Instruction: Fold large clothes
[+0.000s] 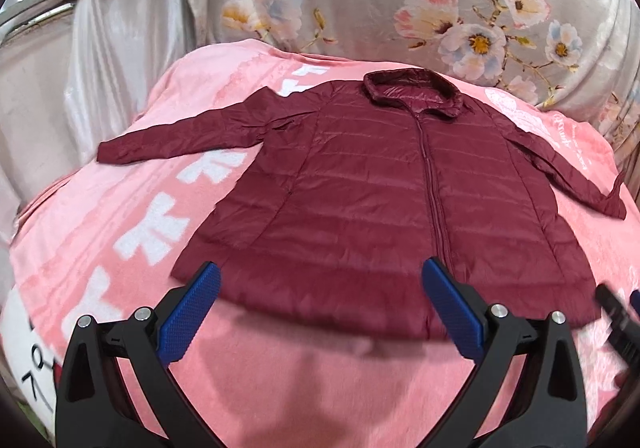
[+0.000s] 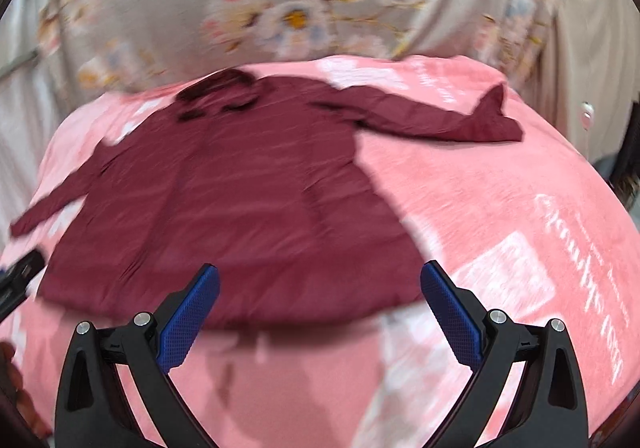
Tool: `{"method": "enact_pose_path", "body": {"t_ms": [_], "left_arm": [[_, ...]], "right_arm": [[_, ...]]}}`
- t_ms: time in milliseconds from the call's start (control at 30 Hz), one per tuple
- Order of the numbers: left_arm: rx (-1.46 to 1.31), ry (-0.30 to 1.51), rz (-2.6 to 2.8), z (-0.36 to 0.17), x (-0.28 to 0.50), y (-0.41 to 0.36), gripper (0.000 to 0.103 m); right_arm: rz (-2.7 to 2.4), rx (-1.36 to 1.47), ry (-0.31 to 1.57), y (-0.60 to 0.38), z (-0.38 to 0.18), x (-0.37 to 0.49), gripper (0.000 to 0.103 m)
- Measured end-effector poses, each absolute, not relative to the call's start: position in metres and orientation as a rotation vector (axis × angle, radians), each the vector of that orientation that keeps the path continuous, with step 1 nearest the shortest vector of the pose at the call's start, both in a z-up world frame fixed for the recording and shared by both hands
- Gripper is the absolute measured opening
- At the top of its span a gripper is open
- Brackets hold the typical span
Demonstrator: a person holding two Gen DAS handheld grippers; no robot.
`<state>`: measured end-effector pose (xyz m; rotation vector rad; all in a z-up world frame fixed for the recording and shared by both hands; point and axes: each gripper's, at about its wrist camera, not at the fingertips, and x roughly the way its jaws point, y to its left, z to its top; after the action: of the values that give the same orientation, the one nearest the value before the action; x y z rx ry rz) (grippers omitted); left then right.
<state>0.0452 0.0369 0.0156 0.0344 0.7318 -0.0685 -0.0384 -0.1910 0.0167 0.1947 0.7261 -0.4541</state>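
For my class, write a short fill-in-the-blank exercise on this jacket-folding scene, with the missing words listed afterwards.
1. The maroon jacket lies spread flat on a ____ blanket.
2. The jacket's front zipper is ____.
3. The jaws of the left gripper and the right gripper are both ____.
4. Behind the bed hangs grey fabric printed with ____.

Missing words: pink; closed; open; flowers
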Motion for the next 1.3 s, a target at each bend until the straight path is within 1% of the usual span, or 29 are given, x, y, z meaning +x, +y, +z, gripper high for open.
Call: {"method": "enact_pose_path", "body": {"t_ms": [100, 267, 467, 600, 633, 667, 700, 733, 767, 800, 833, 867, 933, 1033, 1167, 1300], "left_arm": [[0.037, 0.743, -0.088, 0.015, 0.071, 0.031, 0.098], [0.072, 0.704, -0.071, 0.015, 0.111, 0.021, 0.098], [0.034, 0.69, -0.018, 0.009, 0.161, 0.023, 0.098], [0.046, 0.704, 0.027, -0.001, 0.196, 0.023, 0.098], [0.056, 0.709, 0.031, -0.003, 0.202, 0.022, 0.098], [0.064, 0.716, 0.033, -0.005, 0.207, 0.022, 0.098], [0.075, 0.728, 0.036, -0.008, 0.214, 0.021, 0.098], [0.084, 0.739, 0.041, -0.01, 0.22, 0.02, 0.098], [0.092, 0.75, 0.048, -0.013, 0.227, 0.02, 0.098], [0.095, 0.756, 0.05, -0.014, 0.231, 0.021, 0.098], [0.095, 0.763, 0.053, -0.015, 0.237, 0.022, 0.098], [0.095, 0.763, 0.056, -0.016, 0.239, 0.023, 0.098], [0.09, 0.76, 0.065, -0.016, 0.246, 0.025, 0.098], [0.073, 0.762, 0.069, -0.016, 0.255, 0.028, 0.098], [0.03, 0.788, 0.06, -0.016, 0.265, 0.033, 0.098], [-0.012, 0.801, 0.06, -0.016, 0.271, 0.043, 0.098]], "right_arm": [[-0.514, 0.241, 0.705, -0.236, 0.026, -0.017, 0.098], [-0.64, 0.344, 0.653, -0.327, 0.034, 0.022, 0.098], [-0.833, 0.477, 0.662, -0.443, 0.016, 0.069, 0.098], [-0.948, 0.507, 0.671, -0.496, 0.002, 0.085, 0.098], [-0.962, 0.507, 0.674, -0.502, 0.0, 0.087, 0.096], [-0.984, 0.509, 0.685, -0.513, -0.005, 0.092, 0.093], [-0.998, 0.507, 0.694, -0.517, -0.007, 0.094, 0.086], [-1.011, 0.508, 0.706, -0.524, -0.011, 0.097, 0.072], [-1.013, 0.512, 0.716, -0.53, -0.014, 0.1, 0.062], [-1.01, 0.52, 0.72, -0.534, -0.016, 0.102, 0.035], [-1.001, 0.539, 0.724, -0.538, -0.018, 0.104, 0.016], [-0.991, 0.565, 0.711, -0.539, -0.015, 0.105, 0.01], [-0.967, 0.562, 0.665, -0.531, -0.004, 0.11, 0.006], [-0.843, 0.458, 0.584, -0.489, 0.03, 0.134, 0.006], [-0.524, 0.312, 0.501, -0.399, 0.065, 0.185, 0.007], [-0.178, 0.207, 0.51, -0.299, 0.068, 0.234, 0.007]]}}
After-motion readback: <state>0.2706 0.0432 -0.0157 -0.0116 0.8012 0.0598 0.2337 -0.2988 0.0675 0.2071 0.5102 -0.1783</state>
